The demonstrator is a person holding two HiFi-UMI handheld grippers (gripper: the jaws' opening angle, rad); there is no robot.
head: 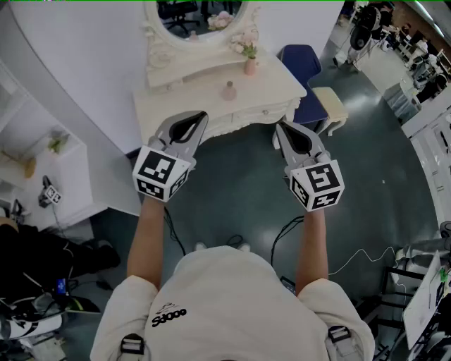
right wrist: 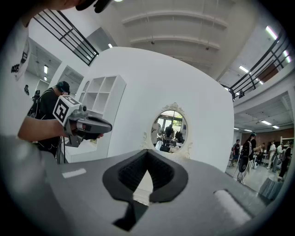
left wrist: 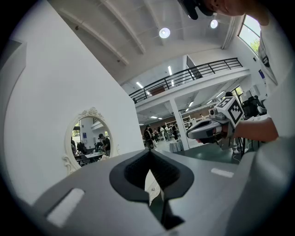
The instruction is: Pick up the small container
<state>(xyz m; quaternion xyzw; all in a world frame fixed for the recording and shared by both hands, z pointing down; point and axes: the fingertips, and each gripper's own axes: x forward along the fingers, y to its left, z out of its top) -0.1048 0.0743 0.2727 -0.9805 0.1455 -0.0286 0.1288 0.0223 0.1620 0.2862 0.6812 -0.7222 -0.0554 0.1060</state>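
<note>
A small pink container [head: 229, 90] stands on the white vanity table [head: 190, 106], just in front of the oval mirror [head: 197, 17]. Both grippers are held in the air short of the table's front edge, pointing at it. My left gripper [head: 201, 117] is shut with nothing in it, its tips near the table's front left. My right gripper [head: 280, 127] is also shut and empty, off the table's front right corner. In the left gripper view the left gripper [left wrist: 148, 153] has its jaws together, and the right gripper [right wrist: 147, 153] shows the same in its own view. The jaws hide the container in both gripper views.
A pink vase with flowers [head: 249, 63] stands behind the container. A blue chair [head: 303, 65] and a cream stool [head: 330, 107] sit right of the table. White shelves [head: 28, 158] stand at the left. Cables [head: 282, 236] lie on the dark floor.
</note>
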